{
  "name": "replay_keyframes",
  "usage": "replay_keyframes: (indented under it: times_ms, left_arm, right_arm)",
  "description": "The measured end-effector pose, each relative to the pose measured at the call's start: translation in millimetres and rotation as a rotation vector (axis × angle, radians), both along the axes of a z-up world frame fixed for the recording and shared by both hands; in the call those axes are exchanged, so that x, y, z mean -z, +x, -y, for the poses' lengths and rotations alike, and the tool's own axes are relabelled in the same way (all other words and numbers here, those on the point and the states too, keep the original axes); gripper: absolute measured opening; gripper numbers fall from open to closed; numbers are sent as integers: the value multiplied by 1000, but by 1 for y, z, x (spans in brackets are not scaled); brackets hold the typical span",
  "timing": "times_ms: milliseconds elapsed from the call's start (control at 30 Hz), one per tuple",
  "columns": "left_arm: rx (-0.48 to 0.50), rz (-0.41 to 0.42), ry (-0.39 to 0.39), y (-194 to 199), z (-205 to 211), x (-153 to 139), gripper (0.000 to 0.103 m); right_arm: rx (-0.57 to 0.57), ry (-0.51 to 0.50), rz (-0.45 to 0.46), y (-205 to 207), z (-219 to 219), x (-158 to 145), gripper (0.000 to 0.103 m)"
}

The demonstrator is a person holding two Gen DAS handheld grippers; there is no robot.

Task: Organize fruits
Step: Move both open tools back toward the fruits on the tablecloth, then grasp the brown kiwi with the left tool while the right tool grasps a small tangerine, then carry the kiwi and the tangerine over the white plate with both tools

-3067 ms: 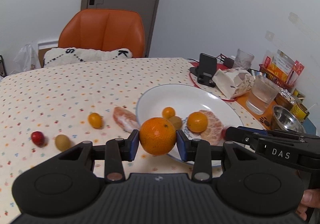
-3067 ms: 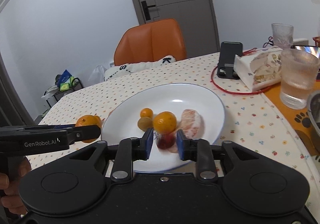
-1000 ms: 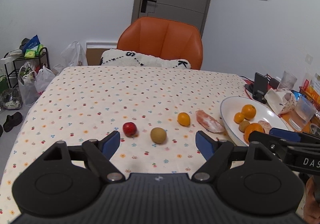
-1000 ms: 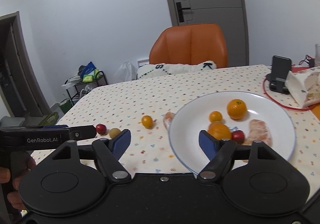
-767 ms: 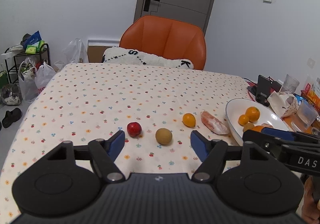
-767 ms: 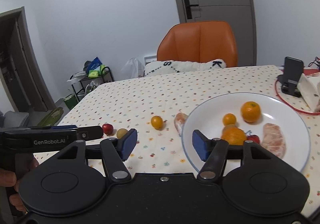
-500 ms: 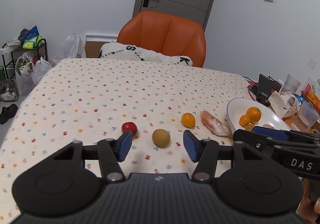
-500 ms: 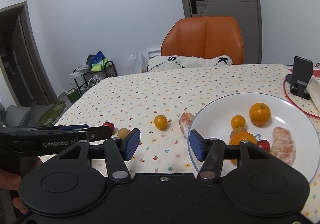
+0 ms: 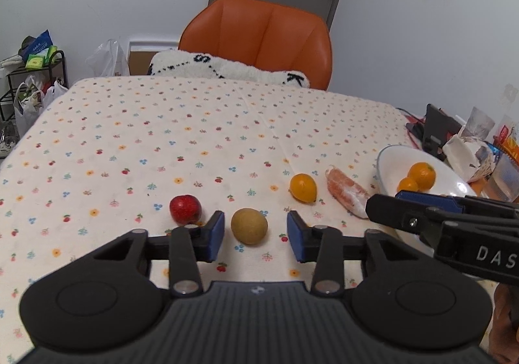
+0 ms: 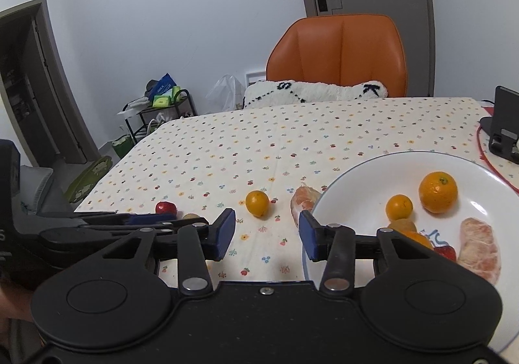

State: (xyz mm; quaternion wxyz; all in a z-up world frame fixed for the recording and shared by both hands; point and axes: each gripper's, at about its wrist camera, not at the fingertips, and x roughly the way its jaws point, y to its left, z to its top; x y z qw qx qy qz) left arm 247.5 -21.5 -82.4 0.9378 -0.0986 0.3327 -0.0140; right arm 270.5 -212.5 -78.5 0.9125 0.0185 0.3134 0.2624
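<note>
Between the spread fingers of my left gripper (image 9: pixel 255 236) sits the brown round fruit (image 9: pixel 249 225), resting on the dotted tablecloth (image 9: pixel 181 137); I see a gap on either side of it, so neither blue pad touches it. Just left of that brown fruit, beyond the left finger, is the small red fruit (image 9: pixel 185 209). To the right of the brown fruit lies a small orange citrus (image 9: pixel 303 188), then the peeled pink segment (image 9: pixel 346 192), and further right the white plate (image 9: pixel 389 156).

My right gripper (image 10: pixel 266 234) is also spread, with nothing between its fingers, hanging over bare cloth right of the brown fruit. From its camera the peeled segment lies against the plate's left rim. On the plate I see a large orange (image 10: pixel 437 192), a smaller orange (image 10: pixel 398 207), a brownish fruit (image 10: pixel 401 225), another peeled piece (image 10: pixel 479 248), and an orange and a red fruit partly hidden behind the right finger. Beyond the table stands an orange chair (image 9: pixel 259 39) with a white cushion (image 9: pixel 227 70).
</note>
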Motion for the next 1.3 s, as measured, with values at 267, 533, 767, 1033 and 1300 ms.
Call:
replay_keyframes:
  times_ms: [267,533,767,1033,1300]
  left_arm:
    - [-13,30,5,0,-9,-4,23]
    - [-40,55,-3,-6,-30,-17,23]
    - [-82,62,-4,-11,-51,-20,23]
    - [-131,61,-22,-18,-73,-18,23]
    - [-153,64,-32,-32,-82,-20,23]
  right_arm:
    - [-47,-18,3,13,-22,1,42]
    - [-64,-102,29,24,-48,2,41]
    - [-72,-130,8,35,-63,9,39]
    - [-50,-227,34,40,-81,17,38]
    - [-73,-289,-1,35,-93,25,22]
